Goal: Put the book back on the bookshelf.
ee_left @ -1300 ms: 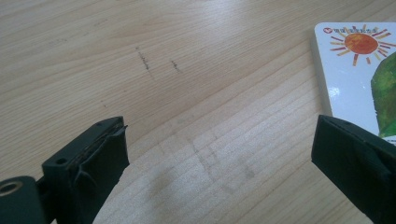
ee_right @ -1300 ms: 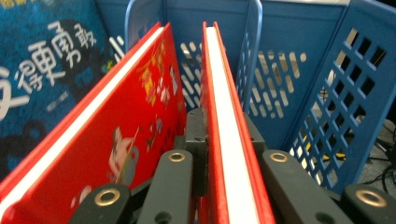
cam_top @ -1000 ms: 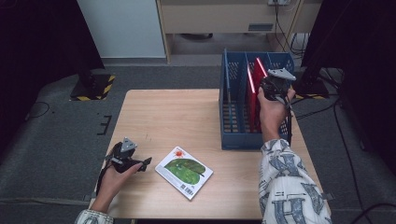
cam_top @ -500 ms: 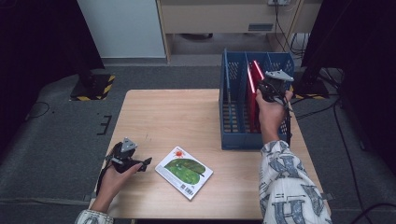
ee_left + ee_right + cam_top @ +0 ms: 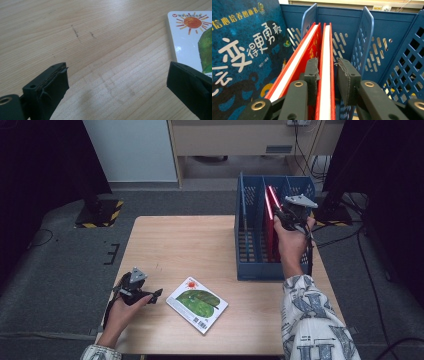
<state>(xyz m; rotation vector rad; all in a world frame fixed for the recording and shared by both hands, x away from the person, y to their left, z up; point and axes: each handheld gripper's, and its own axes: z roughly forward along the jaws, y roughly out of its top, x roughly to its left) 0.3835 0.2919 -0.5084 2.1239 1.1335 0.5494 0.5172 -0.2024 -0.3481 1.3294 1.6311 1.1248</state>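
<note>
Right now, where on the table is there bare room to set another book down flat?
Bare wood spans the table from the blue rack leftward, above the picture book. The rack's middle slot is crowded: red books, right tongs.

High view: the wooden table (image 5: 200,245) is evenly lit from overhead, while the floor darkens toward black at nine o'clock and three o'clock. Shadows under the hands are soft and short. The picture is slightly soft and grainy, with no glare.

Left gripper view: bright, warm light on the wood grain, sharp at the centre. A faint blurred shadow lies at six o'clock. The black pads (image 5: 50,85) at seven and four o'clock are out of focus.

Right gripper view: vivid and well lit. The red book (image 5: 325,62) edges blur toward six o'clock, and straight lines bow outward near the frame edges.
</note>
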